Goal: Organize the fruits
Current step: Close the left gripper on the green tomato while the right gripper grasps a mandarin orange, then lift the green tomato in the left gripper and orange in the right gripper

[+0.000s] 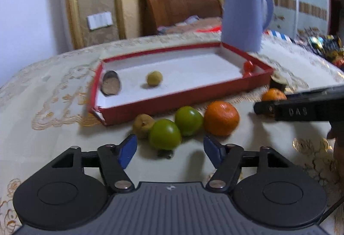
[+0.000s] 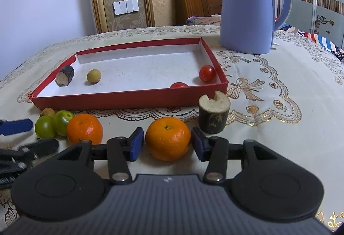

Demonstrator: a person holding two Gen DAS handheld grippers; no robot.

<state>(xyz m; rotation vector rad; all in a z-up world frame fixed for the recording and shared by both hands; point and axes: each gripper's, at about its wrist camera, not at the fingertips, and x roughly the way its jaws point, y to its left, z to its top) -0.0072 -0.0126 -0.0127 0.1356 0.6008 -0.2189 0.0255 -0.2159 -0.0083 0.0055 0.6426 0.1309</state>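
At lower centre, the right gripper [image 2: 167,144] has its blue padded fingers [image 2: 135,144] half-open around a round, dimpled orange [image 2: 168,138]; contact unclear. The left gripper [image 1: 169,150] gapes, empty, before a smooth green fruit [image 1: 165,134].

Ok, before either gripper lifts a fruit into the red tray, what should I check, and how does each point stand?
1. Orange sits between the right gripper fingers: ok.
2. Right fingers pressing the orange: cannot tell; slight gaps show.
3. Green fruit centred in the left gripper: not ok, it lies ahead of the fingertips.
4. Free floor in the red tray: ok, the middle is bare.
5. Cut cane piece clear of the right gripper: not ok, close beside one finger.
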